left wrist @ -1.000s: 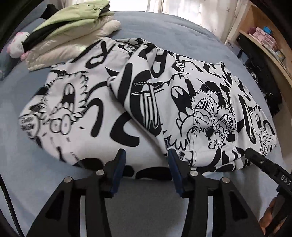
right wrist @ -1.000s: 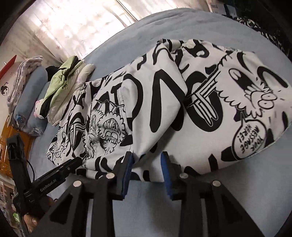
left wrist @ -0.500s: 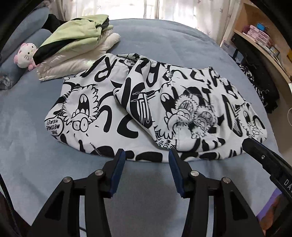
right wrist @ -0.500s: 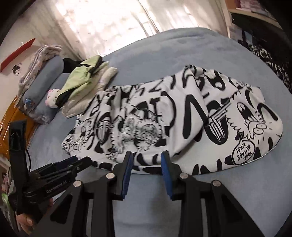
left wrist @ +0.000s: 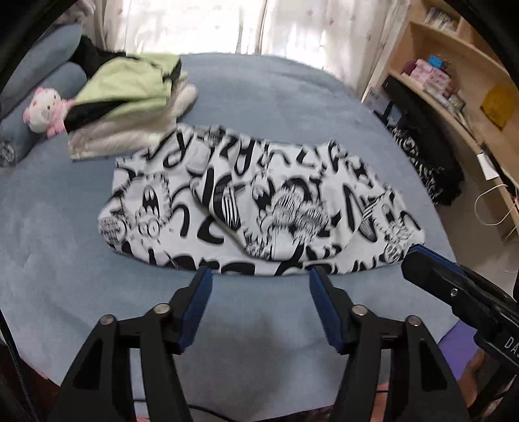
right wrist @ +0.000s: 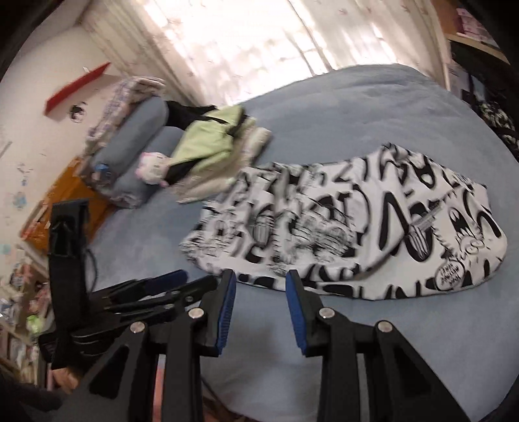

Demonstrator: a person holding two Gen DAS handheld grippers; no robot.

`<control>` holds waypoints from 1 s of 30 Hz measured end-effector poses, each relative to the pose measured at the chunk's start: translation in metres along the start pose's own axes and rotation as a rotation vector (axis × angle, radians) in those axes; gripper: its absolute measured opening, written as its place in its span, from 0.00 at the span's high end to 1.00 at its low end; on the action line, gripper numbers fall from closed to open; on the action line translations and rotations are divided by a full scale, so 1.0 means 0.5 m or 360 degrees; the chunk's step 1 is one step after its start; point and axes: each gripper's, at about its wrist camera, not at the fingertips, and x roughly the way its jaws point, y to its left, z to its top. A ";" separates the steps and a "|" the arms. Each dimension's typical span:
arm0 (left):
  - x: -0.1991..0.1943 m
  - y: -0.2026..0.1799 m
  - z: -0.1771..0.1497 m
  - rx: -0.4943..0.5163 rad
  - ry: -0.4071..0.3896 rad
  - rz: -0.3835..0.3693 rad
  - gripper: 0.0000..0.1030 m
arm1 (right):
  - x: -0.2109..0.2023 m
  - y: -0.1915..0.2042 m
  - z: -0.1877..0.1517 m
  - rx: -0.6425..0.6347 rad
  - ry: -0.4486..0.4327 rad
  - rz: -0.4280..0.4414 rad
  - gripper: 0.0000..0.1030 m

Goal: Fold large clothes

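The left gripper point(left wrist: 260, 276) had its blue-padded jaws apart and opening, with nothing between them but bare blue bedcover; its fingertips sat at lower centre of the left wrist view, just short of the near hem of the garment. The right gripper point(right wrist: 260, 279) held its jaws a narrower gap apart, also empty, its tips likewise just clear of the cloth's near edge at lower centre of the right wrist view. The folded garment point(left wrist: 259, 207), white with heavy black cartoon faces and big block letters, lay flat across the middle of the bed point(left wrist: 259, 91). A speech bubble printed at its lower right in the right wrist view carried lettering, but blur left it unreadable. On the right gripper's body, at the lower right edge of the left wrist view, white letters "DA" showed before the frame cut them off. Beyond the garment, at upper left in both views, sat a stack of folded clothes point(left wrist: 129, 97) with a pale green piece on top, touching or nearly touching the garment's far corner. A pink and white plush toy point(left wrist: 43, 110) rested beside the stack against blue pillows point(left wrist: 48, 48). Wooden shelves point(left wrist: 454, 65) holding small boxes ran along the upper right, and curtains point(left wrist: 227, 26) hung behind the bed.
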 end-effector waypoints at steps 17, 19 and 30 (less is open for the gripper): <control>0.262 0.000 0.107 0.0146 -0.0365 0.0293 0.34 | 0.279 -0.138 0.083 -0.0076 -0.0118 -0.0277 0.69; 0.315 0.022 0.129 0.0058 -0.0382 0.0272 0.35 | 0.314 -0.157 0.099 -0.0043 -0.0145 -0.0210 0.69; 0.539 0.102 0.184 -0.0135 -0.0119 0.0382 0.41 | 0.446 -0.260 0.136 -0.0107 -0.0106 -0.0515 0.78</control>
